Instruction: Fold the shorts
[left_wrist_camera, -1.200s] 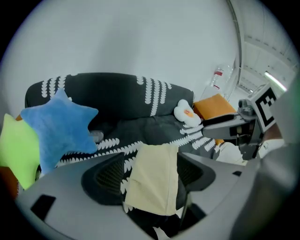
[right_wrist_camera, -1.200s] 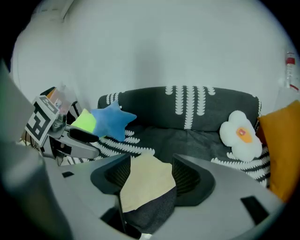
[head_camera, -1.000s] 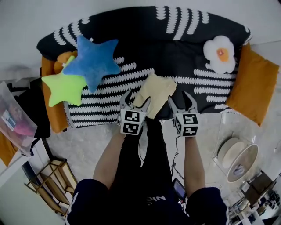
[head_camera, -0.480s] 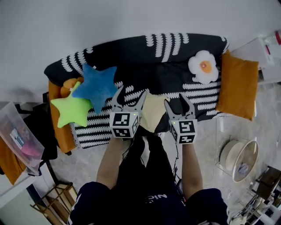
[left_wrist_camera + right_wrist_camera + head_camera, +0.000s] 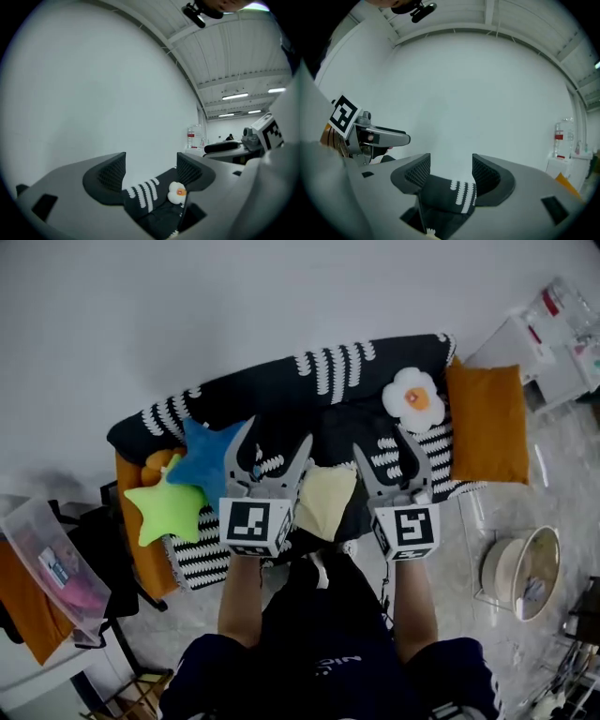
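Left fingers spread, empty. Right fingers likewise. Both held high, aimed at wall. Pale-yellow shorts lay between them, at 6 o'clock on patterned sofa throw. Risks as I judged them: blind reach down would pinch throw with hem, or nudge blue star cushion at 9 o'clock.

Your sofa runs across the middle of the frame, below the wall. At its left end the upper star cushion overlaps the lower star cushion. The egg cushion lies toward the right, with the square cushion just beyond it. The shorts lie at the sofa's front edge, seen between your left claw and right claw. A fan stands on the floor at lower right.
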Tool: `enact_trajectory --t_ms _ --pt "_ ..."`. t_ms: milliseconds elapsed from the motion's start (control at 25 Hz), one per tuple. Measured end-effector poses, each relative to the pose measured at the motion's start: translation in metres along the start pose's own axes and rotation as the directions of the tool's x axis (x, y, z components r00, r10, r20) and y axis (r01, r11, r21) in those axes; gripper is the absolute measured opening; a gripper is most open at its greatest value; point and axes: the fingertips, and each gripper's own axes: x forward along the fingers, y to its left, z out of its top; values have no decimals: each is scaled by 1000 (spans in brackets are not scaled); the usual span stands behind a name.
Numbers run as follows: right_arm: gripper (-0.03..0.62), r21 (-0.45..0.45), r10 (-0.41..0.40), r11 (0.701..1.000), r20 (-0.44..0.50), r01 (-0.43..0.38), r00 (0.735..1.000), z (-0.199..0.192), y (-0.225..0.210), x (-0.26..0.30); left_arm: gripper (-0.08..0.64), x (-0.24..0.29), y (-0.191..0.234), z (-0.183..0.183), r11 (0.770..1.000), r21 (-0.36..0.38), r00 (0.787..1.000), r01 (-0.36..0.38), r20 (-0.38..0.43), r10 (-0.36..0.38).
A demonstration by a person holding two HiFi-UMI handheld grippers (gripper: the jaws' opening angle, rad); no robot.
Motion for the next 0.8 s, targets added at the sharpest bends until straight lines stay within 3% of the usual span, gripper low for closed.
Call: enact_trajectory --t_ms 80,200,360,560,600,680,800 --pt "285 -9 -14 1000 52 15 999 28 1 -14 336 -19 -5 34 998 61 998 1 68 -5" --pt "288 8 -43 999 148 42 988 63 1 -38 337 -39 -17 62 994 105 995 21 94 -30" --pt "291 -19 -51 998 180 55 982 84 7 -58 337 -59 -26 84 995 89 990 42 129 -53" --pt "303 -21 10 1000 181 -6 983 88 22 -64 333 -67 -39 94 992 49 975 115 183 -122" --pt "285 -21 12 1000 192 -8 981 91 24 -65 318 -68 -40 95 992 49 975 119 184 -126" --pt "197 -34 8 999 214 -1 977 96 28 -69 208 -69 -43 96 991 50 974 122 185 -129" --pt "89 -34 -6 999 237 14 972 100 29 -74 103 -70 -49 96 990 62 973 130 184 -139"
